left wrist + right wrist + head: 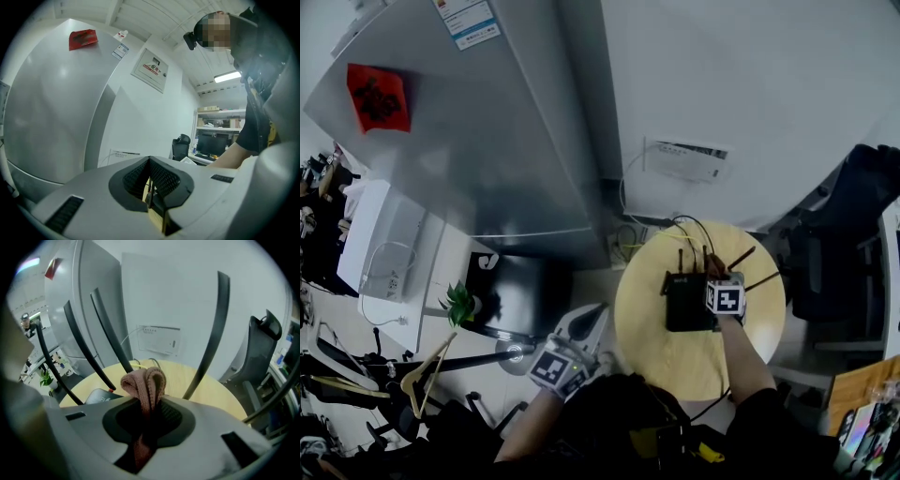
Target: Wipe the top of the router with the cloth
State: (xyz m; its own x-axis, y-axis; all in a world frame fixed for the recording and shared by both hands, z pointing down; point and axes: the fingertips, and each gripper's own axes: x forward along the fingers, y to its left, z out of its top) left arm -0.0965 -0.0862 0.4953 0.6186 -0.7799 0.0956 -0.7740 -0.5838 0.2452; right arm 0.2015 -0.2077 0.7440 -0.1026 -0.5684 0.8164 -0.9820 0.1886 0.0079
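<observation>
A black router (686, 302) with several upright antennas lies on the round wooden table (675, 361). My right gripper (719, 281) hovers over the router's right side, among the antennas. In the right gripper view its jaws (149, 401) are shut on a folded pink cloth (143, 383), which sticks up between them. Thin black antennas (211, 333) rise on both sides, and a corner of the router (96, 397) shows at lower left. My left gripper (600, 314) hangs off the table's left edge, pointing towards it. Its jaws (150, 164) are shut with nothing in them.
A tall grey fridge (487, 141) and a white wall with a socket box (684, 159) stand behind the table. Cables (652, 234) run down at the table's back edge. A black office chair (830, 272) is at the right. A small plant (461, 302) and a black cabinet (520, 292) are at the left.
</observation>
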